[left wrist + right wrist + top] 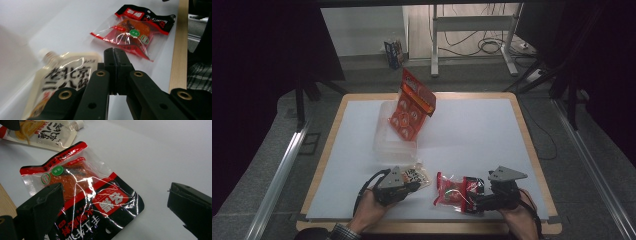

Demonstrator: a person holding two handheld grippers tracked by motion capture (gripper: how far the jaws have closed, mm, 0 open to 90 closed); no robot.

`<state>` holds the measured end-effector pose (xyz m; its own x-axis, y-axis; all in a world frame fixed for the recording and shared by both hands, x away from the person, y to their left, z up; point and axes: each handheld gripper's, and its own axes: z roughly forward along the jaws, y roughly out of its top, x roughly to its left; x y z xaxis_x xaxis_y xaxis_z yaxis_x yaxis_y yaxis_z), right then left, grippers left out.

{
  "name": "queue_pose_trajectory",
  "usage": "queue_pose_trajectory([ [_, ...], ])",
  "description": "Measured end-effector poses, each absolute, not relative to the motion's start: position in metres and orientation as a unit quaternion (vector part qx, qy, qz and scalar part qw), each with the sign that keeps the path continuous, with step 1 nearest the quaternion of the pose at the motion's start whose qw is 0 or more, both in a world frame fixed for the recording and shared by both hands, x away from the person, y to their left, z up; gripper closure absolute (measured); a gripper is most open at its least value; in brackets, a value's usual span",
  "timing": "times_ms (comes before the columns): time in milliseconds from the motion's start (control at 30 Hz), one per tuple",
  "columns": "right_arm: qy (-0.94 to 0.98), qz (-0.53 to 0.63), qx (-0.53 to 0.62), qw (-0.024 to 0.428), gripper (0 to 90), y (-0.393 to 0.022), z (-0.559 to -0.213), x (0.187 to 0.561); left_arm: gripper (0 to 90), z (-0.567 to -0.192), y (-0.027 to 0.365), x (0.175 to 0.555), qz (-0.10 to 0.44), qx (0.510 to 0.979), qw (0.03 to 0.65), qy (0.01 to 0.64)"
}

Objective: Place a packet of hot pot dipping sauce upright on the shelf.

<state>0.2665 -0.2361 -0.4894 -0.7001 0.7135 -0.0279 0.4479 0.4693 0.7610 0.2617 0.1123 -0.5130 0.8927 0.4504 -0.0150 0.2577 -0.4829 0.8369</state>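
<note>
The left gripper [115, 53] is clenched beside the cream pouch [62, 80]; the right gripper [113, 202] gapes over the red packet [82, 195].

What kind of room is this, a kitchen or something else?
Probably a lab or workshop set up for recording, not a kitchen: a white-topped table with snack packets laid out, bare metal rails alongside it, and loose cables on the floor behind.

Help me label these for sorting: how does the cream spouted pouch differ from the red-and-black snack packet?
The cream spouted pouch has a screw spout and bold black lettering; the red-and-black snack packet is a flat sealed bag with a clear window showing orange food. The pouch lies by the left gripper, the packet between the right gripper's open jaws. Both lie flat on the white table.
</note>
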Motion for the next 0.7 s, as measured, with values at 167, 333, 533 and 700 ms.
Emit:
queue_pose_trajectory([
  [167,0.844,0.375,0.344,0.170,0.5,-0.235,-0.492,0.267,89.6,-0.517,0.093,0.269,0.100,0.860,0.461,0.193],
  [333,0.844,0.374,0.342,0.174,0.5,-0.234,-0.492,0.267,89.5,-0.522,0.072,0.276,0.101,0.868,0.450,0.182],
  [533,0.844,0.373,0.345,0.173,0.5,-0.237,-0.490,0.266,88.1,-0.525,0.055,0.280,0.101,0.877,0.438,0.170],
  [700,0.841,0.377,0.350,0.167,0.5,-0.241,-0.489,0.265,87.2,-0.527,0.048,0.283,0.100,0.880,0.431,0.173],
])
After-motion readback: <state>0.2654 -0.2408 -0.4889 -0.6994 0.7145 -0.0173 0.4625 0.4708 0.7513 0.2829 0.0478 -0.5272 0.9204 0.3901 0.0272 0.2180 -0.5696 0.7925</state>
